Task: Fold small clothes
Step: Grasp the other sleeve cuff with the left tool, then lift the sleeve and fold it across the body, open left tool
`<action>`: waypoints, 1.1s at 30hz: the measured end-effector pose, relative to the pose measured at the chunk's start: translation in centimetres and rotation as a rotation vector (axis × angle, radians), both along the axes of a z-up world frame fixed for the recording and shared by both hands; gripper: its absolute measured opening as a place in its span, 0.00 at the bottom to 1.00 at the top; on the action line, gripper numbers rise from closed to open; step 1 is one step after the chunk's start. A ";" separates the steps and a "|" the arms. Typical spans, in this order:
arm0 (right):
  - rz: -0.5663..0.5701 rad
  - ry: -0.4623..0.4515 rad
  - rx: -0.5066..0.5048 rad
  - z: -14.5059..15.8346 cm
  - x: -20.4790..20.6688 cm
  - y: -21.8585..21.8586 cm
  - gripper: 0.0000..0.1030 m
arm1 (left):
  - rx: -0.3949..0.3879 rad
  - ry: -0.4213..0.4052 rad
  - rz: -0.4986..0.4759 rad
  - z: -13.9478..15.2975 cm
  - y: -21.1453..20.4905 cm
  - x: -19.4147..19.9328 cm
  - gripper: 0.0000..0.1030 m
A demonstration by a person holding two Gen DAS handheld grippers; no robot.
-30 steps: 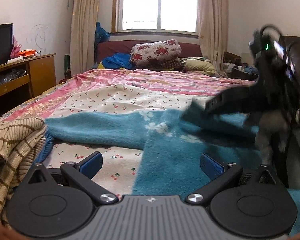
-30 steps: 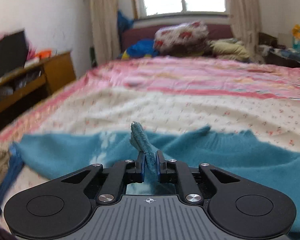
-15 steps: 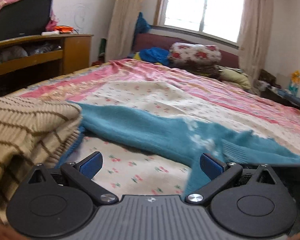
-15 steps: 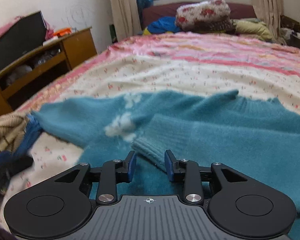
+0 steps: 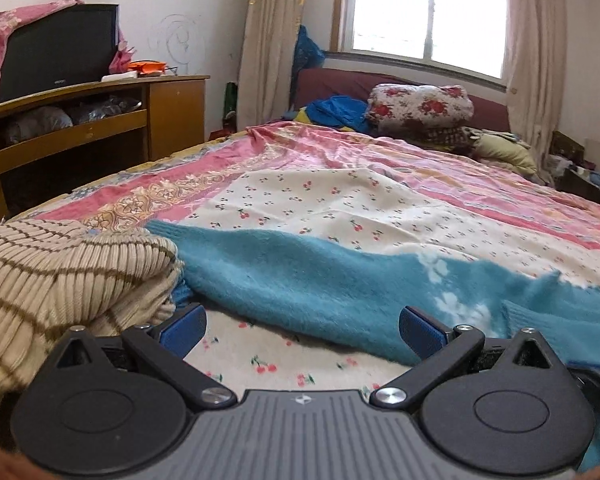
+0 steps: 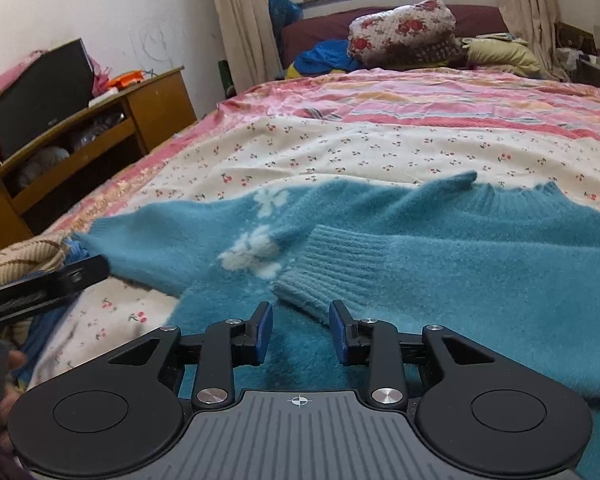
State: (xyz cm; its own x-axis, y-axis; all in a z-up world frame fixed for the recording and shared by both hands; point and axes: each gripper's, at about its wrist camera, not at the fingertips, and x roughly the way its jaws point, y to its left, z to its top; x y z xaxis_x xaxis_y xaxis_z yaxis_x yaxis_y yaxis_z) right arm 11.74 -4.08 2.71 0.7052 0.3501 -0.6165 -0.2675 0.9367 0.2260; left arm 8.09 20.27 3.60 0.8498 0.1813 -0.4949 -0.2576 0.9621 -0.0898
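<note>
the blue sweater (image 6: 440,256) is lying flat across the near part of the bed (image 6: 380,144), on the cherry-print sheet. one sleeve is lying folded over the body, its ribbed cuff (image 6: 324,268) sitting beside the white flower patches (image 6: 252,254). the other sleeve (image 5: 284,276) is stretching out to the left, its end reaching a striped beige knit (image 5: 52,280) that is bunching up at the bed's near left corner.

the right gripper (image 6: 300,330) is hovering low over the sweater with its jaws partly apart. they have just been opening, and nothing is sitting between them now; the cuff is lying just beyond the fingertips, not pinched. the blue pads are facing each other over the sweater's body.

the left gripper (image 5: 302,326) is standing wide apart and holding nothing. it is pointing over bare sheet, with the outstretched sleeve lying just beyond its tips. its left finger (image 5: 182,326) is sitting close against the beige knit, and its right finger (image 5: 420,330) is showing against the sweater's edge; whether either is touching, i cannot tell. in the right wrist view this gripper is showing as a dark bar at the left edge, beside the sleeve's end.

a wooden cabinet (image 5: 100,128) with a tv (image 5: 56,52) is standing left of the bed, and folded bedding (image 6: 404,36) is piling up under the window (image 5: 424,12).
</note>
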 end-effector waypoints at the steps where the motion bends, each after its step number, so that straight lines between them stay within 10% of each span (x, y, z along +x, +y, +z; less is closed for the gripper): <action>1: -0.007 0.004 0.013 -0.1 -0.1 -0.2 0.31 | -0.012 0.004 0.007 -0.1 0.3 0.5 1.00; 10: -0.013 0.002 0.084 0.2 -1.0 -1.0 0.31 | -0.242 0.066 0.119 -3.1 3.6 4.2 0.94; 18: -0.032 0.010 0.111 0.1 -1.4 -2.3 0.31 | -0.255 0.049 0.185 -3.6 3.9 7.2 0.90; 25: -0.061 0.006 0.141 0.4 -2.2 -4.0 0.31 | -0.206 0.069 0.198 -2.7 4.5 8.7 0.37; 33: -0.089 -0.004 0.171 0.8 -3.2 -5.6 0.31 | -0.192 -0.007 0.128 0.3 3.3 8.4 0.22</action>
State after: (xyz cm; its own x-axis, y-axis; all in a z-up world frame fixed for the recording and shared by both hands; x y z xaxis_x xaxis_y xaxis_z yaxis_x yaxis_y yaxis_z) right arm 8.51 -9.64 3.55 0.7407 0.3853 -0.5504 -0.1864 0.9049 0.3825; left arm 16.49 23.61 3.89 0.8294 0.1905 -0.5252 -0.3750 0.8867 -0.2706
